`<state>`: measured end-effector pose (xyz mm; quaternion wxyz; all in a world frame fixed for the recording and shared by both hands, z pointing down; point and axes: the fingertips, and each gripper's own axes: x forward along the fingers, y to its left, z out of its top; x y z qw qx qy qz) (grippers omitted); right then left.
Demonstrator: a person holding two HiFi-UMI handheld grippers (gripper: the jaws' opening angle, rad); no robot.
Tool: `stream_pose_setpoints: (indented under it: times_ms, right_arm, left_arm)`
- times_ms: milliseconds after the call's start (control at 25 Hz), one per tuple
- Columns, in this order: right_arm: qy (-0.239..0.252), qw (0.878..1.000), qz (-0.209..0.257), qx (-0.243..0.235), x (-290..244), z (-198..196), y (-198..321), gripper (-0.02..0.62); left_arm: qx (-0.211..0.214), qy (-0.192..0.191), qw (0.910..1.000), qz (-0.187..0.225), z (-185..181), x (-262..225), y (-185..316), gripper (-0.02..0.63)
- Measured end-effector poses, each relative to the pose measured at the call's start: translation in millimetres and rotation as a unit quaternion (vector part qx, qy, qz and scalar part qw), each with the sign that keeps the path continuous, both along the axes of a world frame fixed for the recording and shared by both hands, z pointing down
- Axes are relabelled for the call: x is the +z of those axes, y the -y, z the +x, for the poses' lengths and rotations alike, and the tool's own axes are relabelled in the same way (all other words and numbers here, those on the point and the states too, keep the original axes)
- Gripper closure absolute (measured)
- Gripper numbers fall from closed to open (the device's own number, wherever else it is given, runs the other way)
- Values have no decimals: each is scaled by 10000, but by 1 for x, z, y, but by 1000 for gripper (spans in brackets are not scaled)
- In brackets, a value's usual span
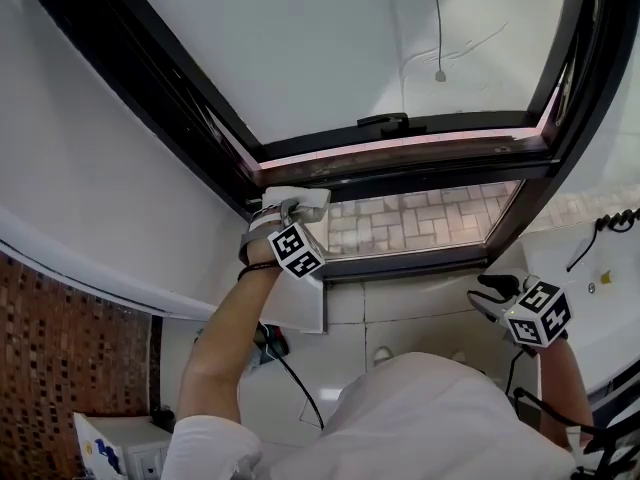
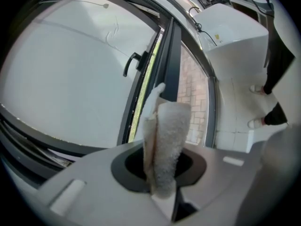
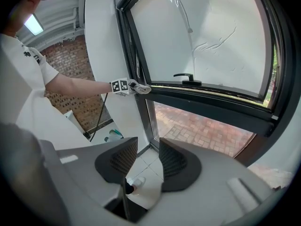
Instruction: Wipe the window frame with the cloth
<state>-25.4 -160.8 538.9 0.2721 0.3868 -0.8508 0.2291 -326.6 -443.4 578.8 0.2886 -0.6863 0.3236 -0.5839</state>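
Note:
A folded white cloth sticks up between the jaws of my left gripper, which is shut on it. In the head view the cloth rests against the black window frame at its lower left corner, below the tilted sash with its black handle. The right gripper view shows the left gripper at the frame's left upright. My right gripper hangs low at the right, away from the frame, open with nothing between its ribbed pads.
Through the lower pane I see brick paving outside. A white wall flanks the window on the left and a white box with cables stands at the right. A brick wall and a black cable lie lower left.

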Motion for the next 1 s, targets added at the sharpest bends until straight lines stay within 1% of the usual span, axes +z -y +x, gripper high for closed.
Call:
stream_pose_setpoints:
  times_ms: [120,200,360,600,840,1000]
  right_arm:
    - [12,10000,12,13,-2,14,-3,449]
    - [18,10000,12,15,-1,24,-5,449]
    - [29,10000,5,37,2,45,-10,449]
    - [53,9998,32,164,5,82,-13,449]
    - [44,9994,50,347,8,126,-21,449]
    - [55,9985,83,545,9,161,-28,449]
  left_arm:
    - [132,68,9999,-30,20,-1,-13,517]
    - [242,50,9997,-34,41,-6,-23,517]
    - [488,-95,9987,-103,92,-11,-44,517]
    - [922,-241,9955,-13,170,-34,-62,517]
    - [1417,-513,9884,182,268,-61,-68,517]
    - [1714,-671,9826,250,345,-71,-69,517]
